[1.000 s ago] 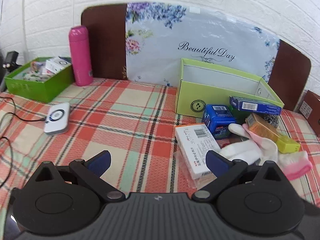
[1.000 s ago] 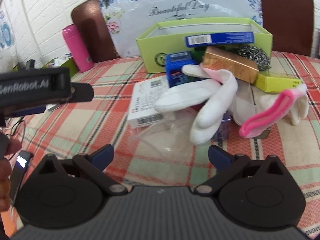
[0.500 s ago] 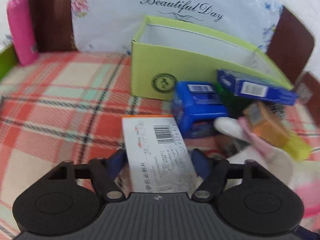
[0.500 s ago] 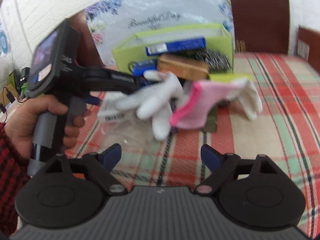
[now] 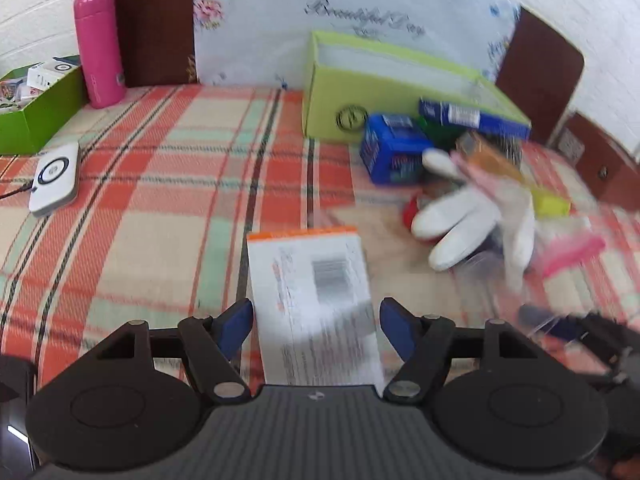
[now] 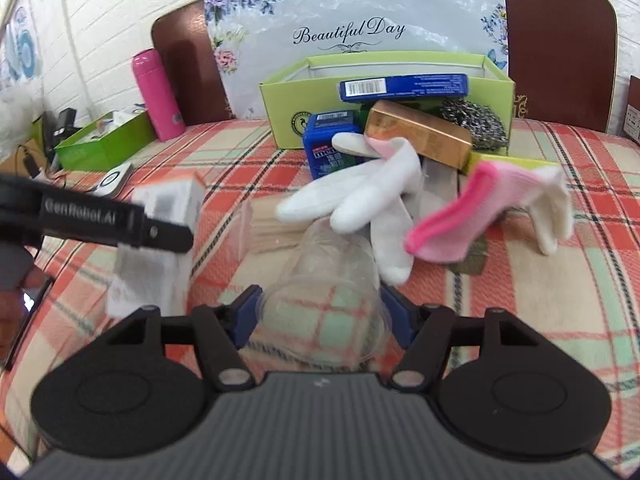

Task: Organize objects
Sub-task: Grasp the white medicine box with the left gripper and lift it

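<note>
My left gripper (image 5: 316,320) is shut on a white medicine box (image 5: 316,280) with an orange end, and holds it above the plaid tablecloth. The right wrist view shows that box (image 6: 168,200) at the left, behind the left gripper's black finger (image 6: 152,232). My right gripper (image 6: 320,316) has a clear plastic cup (image 6: 324,272) on its side between its jaws. The jaws are closing and the blue pads touch the cup's sides. Just beyond the cup lie white gloves (image 6: 360,200) with pink cuffs.
A lime-green open box (image 6: 288,104) stands at the back. In front of it are piled a blue box (image 6: 328,140), a long blue box (image 6: 400,86), a gold box (image 6: 420,140) and a steel scourer (image 6: 476,124). Far left: pink bottle (image 5: 100,44), green tray (image 5: 40,112), white device (image 5: 54,178).
My left gripper went in to the white box, closed on it and drew it back from the pile. My right gripper came around the clear cup and its jaws narrowed.
</note>
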